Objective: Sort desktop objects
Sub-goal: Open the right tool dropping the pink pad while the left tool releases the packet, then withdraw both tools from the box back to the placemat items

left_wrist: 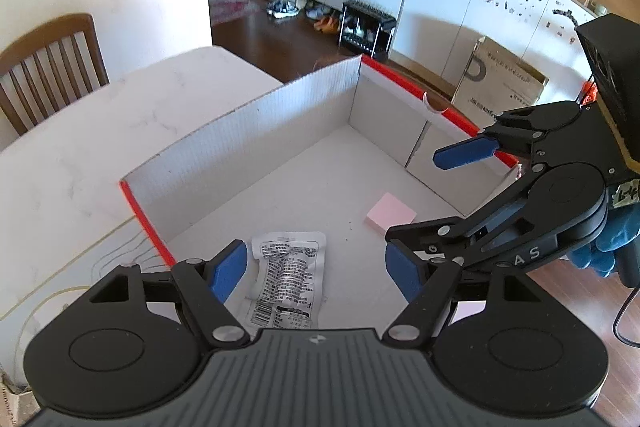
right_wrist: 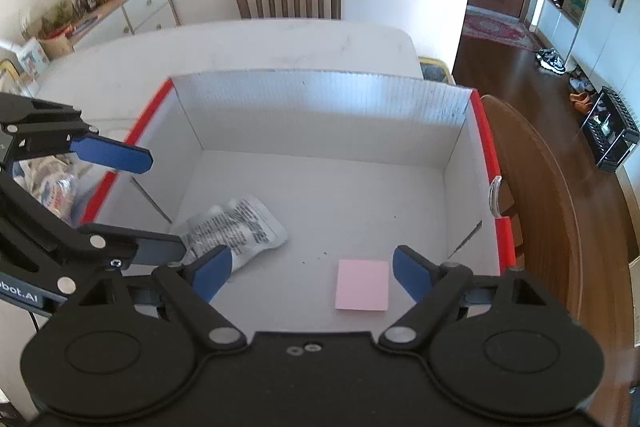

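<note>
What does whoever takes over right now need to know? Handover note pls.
Left hand-held gripper: open, empty, above the packet.
Right hand-held gripper: open, empty, above the pink notepad.
Box: white with red edges, on the table. Packet and notepad both lie flat on its floor, apart from each other.
Done: those two items are in the box.
Left: more packets lie on the table outside the box's left wall; they probably go in next.

Left claw, right claw: black linkages, blue finger pads, silver screws, white lettering.
</note>
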Demonstrator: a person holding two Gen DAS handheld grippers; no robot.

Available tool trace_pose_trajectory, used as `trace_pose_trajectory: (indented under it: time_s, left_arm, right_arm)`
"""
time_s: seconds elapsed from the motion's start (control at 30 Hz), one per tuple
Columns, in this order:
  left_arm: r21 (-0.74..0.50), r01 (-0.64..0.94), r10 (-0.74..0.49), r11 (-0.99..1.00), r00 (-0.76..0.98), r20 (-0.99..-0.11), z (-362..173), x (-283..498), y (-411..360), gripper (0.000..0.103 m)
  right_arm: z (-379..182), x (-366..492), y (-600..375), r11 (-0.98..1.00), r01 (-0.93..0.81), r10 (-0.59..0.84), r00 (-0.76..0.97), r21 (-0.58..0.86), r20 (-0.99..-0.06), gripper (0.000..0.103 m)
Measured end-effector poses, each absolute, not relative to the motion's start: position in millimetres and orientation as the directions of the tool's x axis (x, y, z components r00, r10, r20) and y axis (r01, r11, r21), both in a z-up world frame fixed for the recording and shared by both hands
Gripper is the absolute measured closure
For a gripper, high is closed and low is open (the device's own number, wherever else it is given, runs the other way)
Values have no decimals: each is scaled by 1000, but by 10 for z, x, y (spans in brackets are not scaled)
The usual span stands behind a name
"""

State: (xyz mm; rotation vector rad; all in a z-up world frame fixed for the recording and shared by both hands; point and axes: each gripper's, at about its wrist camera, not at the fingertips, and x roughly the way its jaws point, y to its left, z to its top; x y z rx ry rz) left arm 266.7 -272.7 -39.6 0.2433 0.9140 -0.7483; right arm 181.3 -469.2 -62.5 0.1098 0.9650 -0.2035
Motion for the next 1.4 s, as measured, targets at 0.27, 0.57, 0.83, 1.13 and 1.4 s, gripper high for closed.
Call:
trace_pose_trajectory:
  time_s: [0.27,0.57,0.83,1.13,1.4]
  left_arm:
    - [-128,679,-511,722,400,-761,-321,2481,-2493,23]
    - [-142,666,-542,732,442,-715,-184,2262,-1975,16]
    - [-134,636,-543,760,509,-668,-54,2053,-1383,2]
    - [-94,598,-503,796,567,-652,-107,1813,-726,2]
    - [-101,548,-469,831,590,-657,-206,1815,-105,2]
  right_arm:
    - [-512,1656,-4555,961,275,-186,592,-20,-785,12]
    - [-332,1583,-4142,960,271,-234,653,-66,-720,12]
    - [-177,1577,-3737,962,274,-205,714,-2,-670,2]
    - [-135,1703,-3108,969,243,-163,740,33,-653,1]
    - [-240,1822,-2588,976,214,-147,744,24,-652,1]
